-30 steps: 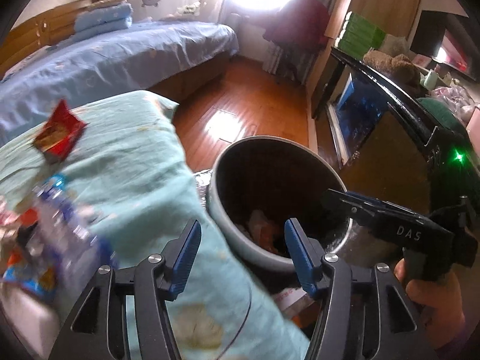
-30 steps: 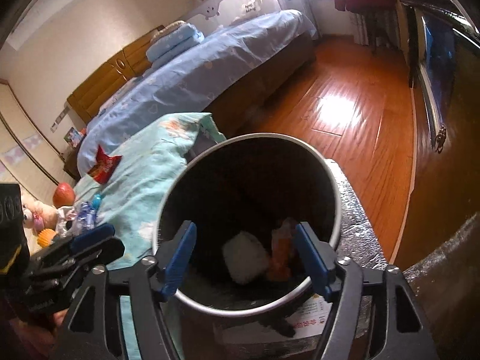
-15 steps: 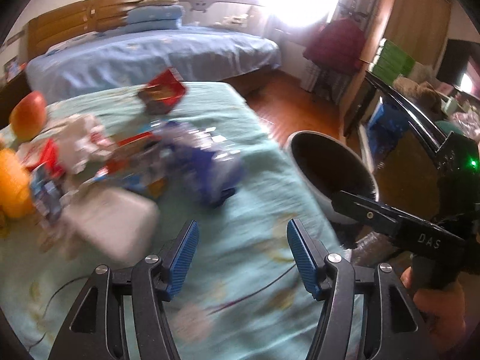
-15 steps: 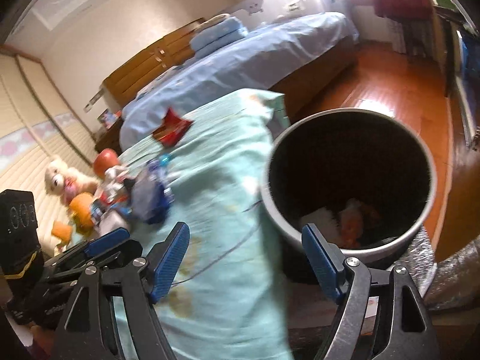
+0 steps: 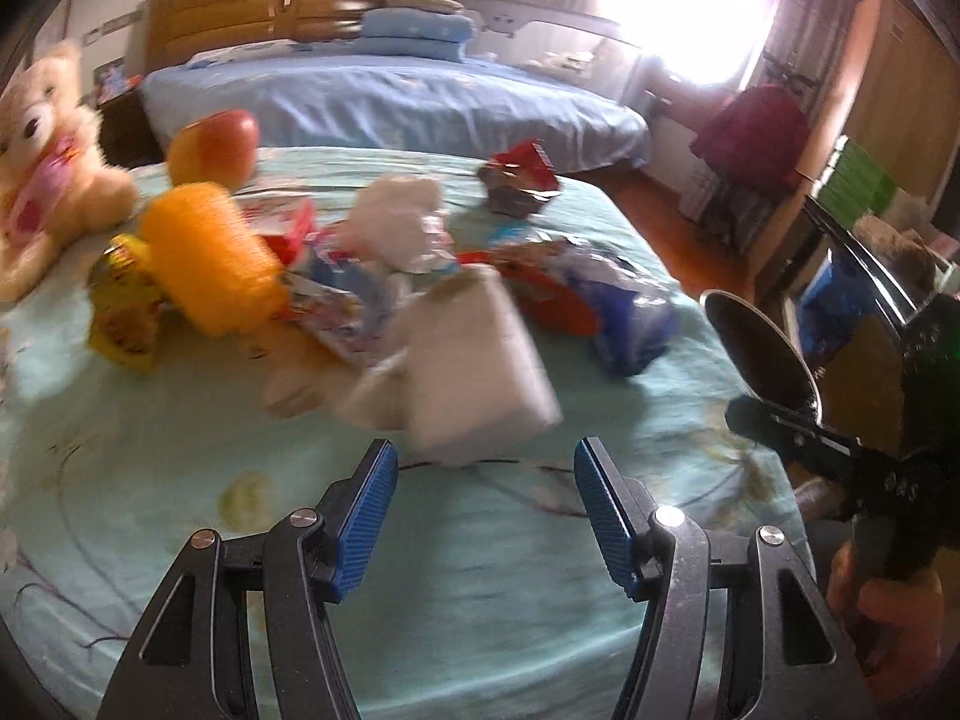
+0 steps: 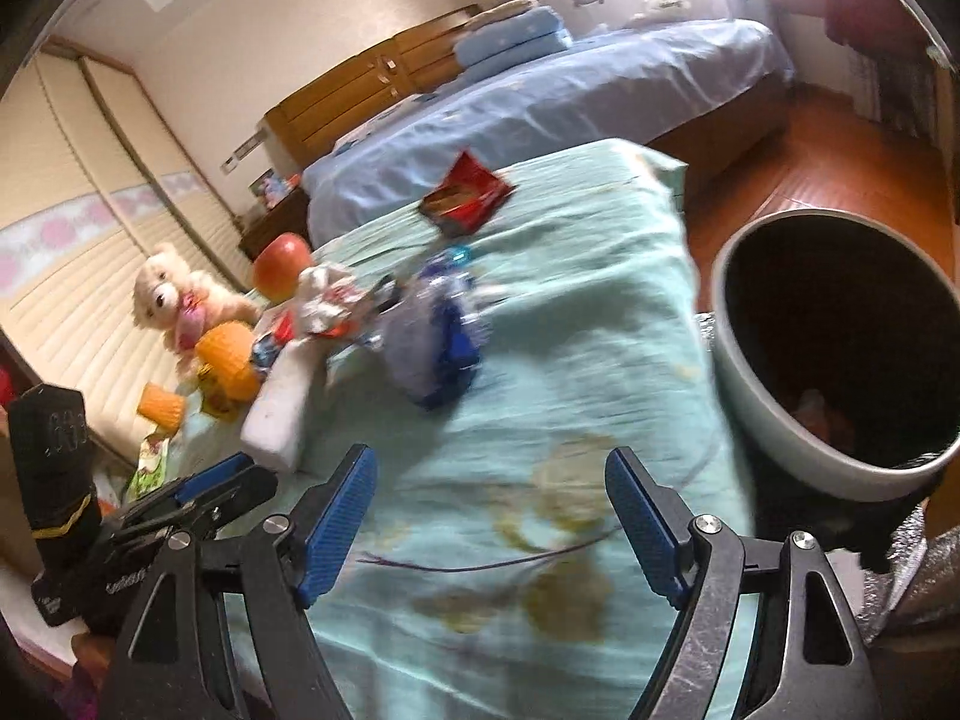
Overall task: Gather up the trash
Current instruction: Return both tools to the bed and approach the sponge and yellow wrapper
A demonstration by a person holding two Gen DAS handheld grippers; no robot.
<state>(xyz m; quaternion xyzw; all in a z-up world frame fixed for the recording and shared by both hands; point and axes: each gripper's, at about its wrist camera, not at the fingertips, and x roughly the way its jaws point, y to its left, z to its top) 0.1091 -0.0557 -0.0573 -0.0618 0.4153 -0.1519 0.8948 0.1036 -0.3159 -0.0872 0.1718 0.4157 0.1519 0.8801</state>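
A heap of trash lies on the teal bedspread: a white tissue pack, a blue crumpled wrapper, a red snack bag, white crumpled paper. My left gripper is open and empty, just short of the tissue pack. My right gripper is open and empty over the bedspread, facing the blue wrapper. The grey trash bin stands to its right, with some trash inside.
A teddy bear, an apple and an orange cylinder lie at the left of the heap. A blue bed stands behind. Wooden floor lies beyond the bin.
Both grippers have swung left, away from the bin and towards the heap on the bedspread. The left one is now close to the white tissue pack. Both stay open.
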